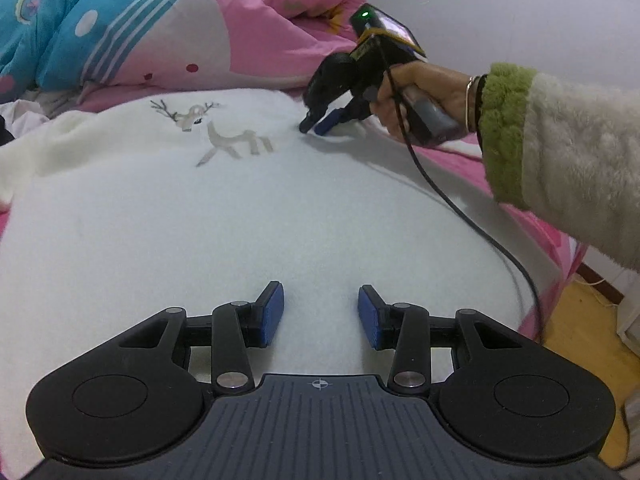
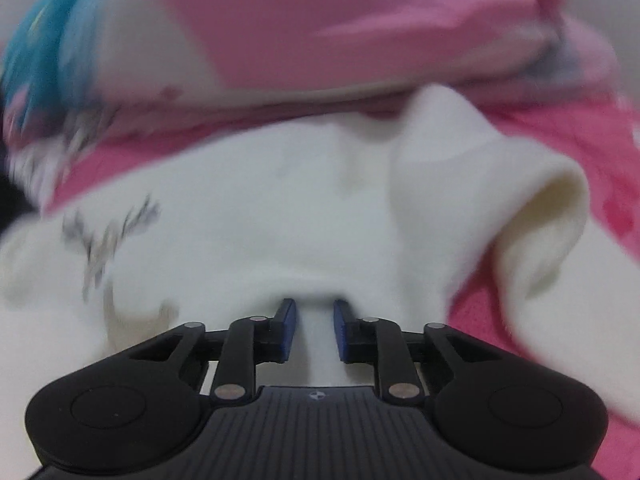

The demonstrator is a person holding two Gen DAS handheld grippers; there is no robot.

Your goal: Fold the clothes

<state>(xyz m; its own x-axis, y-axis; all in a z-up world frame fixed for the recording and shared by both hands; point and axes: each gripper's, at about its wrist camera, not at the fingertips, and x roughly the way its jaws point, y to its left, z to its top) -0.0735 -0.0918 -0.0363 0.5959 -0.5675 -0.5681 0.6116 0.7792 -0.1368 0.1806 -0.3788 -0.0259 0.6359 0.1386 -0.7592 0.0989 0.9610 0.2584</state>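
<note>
A white fleece garment (image 1: 248, 216) with a deer motif (image 1: 224, 132) lay spread on the bed (image 1: 464, 160), below a pink and blue quilt (image 1: 172, 28). The left hand-held gripper (image 1: 320, 314) hovered over the near hem, jaws partly apart, nothing between them. The right hand-held gripper (image 2: 315, 330) stood at the far right shoulder, jaws narrow with a ridge of white fabric between the pads; a firm pinch could not be confirmed. Judged step: taking hold for the first fold. The next move calls for a secure pinch before carrying the edge across
</note>
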